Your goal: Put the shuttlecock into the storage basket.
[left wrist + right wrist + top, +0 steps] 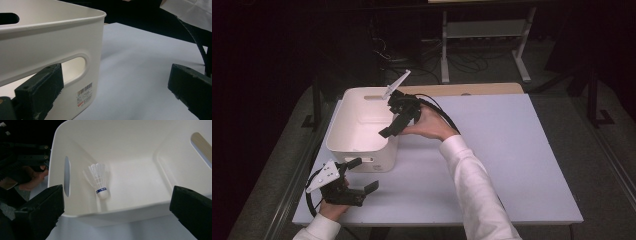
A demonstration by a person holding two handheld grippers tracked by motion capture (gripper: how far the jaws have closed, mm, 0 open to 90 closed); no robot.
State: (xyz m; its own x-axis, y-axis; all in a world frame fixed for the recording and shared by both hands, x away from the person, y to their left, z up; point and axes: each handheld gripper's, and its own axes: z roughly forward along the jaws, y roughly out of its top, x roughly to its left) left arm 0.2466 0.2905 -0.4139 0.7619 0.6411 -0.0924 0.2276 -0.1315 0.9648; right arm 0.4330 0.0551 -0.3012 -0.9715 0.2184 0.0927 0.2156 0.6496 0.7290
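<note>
I see a white bin (362, 127) on the bench (512, 150) near its left edge, with wide bare surface to its right. A shuttlecock (98, 181) lies on the bin floor against the wall with the handle slot, its long axis along that wall, cork end toward my right gripper (397, 120), feathers away. That gripper hangs over the bin's right rim, jaws spread, empty. My left gripper (357, 187) sits just beside the bin's near wall, jaws parted, one by the handle slot.

Dark room, grey floor (562, 130)
</note>
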